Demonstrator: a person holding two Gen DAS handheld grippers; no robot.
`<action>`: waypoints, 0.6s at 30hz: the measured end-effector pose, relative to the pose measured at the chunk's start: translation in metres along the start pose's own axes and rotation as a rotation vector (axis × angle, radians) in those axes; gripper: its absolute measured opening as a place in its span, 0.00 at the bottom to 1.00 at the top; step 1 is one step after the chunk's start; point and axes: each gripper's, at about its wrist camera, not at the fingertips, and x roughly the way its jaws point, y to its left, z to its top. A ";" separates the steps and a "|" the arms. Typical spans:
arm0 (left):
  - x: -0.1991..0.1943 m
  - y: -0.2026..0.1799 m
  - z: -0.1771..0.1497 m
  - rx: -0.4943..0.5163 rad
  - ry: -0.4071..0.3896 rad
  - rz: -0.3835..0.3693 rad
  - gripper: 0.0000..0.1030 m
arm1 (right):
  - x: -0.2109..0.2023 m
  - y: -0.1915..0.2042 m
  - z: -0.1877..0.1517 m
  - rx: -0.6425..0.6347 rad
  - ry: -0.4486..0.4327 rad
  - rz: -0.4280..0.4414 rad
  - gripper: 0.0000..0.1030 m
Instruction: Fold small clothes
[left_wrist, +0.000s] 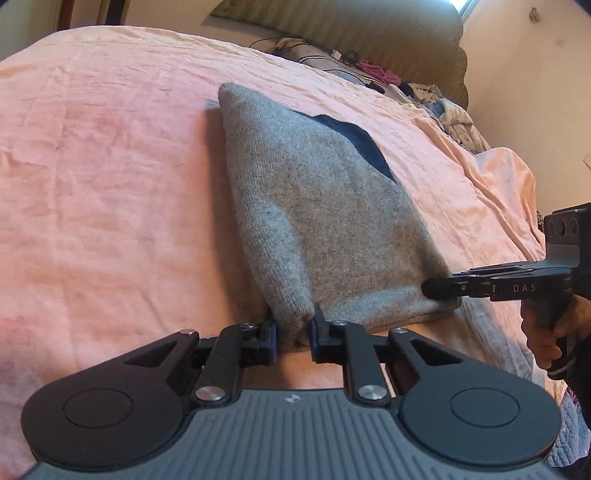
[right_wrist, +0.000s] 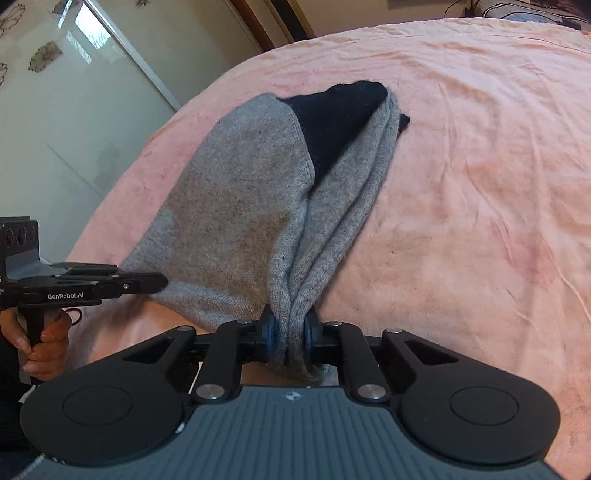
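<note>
Left gripper (left_wrist: 292, 334): nearest the left wrist camera, black two-finger tool with blue pads; jaws narrow, clamped on a bunched near corner of the grey knitted garment (left_wrist: 317, 221).

Right gripper (right_wrist: 289, 338): same make, nearest the right wrist camera; jaws narrow, pinching a gathered fold of the garment's other near corner, cloth hanging through below the pads. In the left view it enters from the right edge, held by a hand (left_wrist: 546, 332) on its grip.

Grey knitted garment: small, with a dark navy section (right_wrist: 340, 122) at the far end; near edge lifted between the two grippers, the rest sloping down to rest on the bed.

Pink bedsheet (left_wrist: 110, 166): wrinkled, covers the bed, bears the garment at about its middle.

Headboard (left_wrist: 369, 33): padded, olive, at the far end of the bed.

Loose clothes and cables (left_wrist: 369, 70): heaped by the headboard, well apart from the garment.

Mirrored wardrobe door (right_wrist: 74, 110): beside the bed, in the right view.
</note>
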 end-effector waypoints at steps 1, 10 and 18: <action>-0.009 -0.001 0.003 0.009 -0.017 0.017 0.21 | -0.008 -0.002 0.003 0.033 -0.022 0.010 0.31; -0.010 -0.063 0.028 0.288 -0.266 0.174 0.84 | -0.001 -0.009 0.093 0.227 -0.274 0.062 0.63; 0.048 -0.054 0.009 0.290 -0.126 0.208 0.84 | 0.064 0.005 0.100 0.015 -0.172 -0.107 0.49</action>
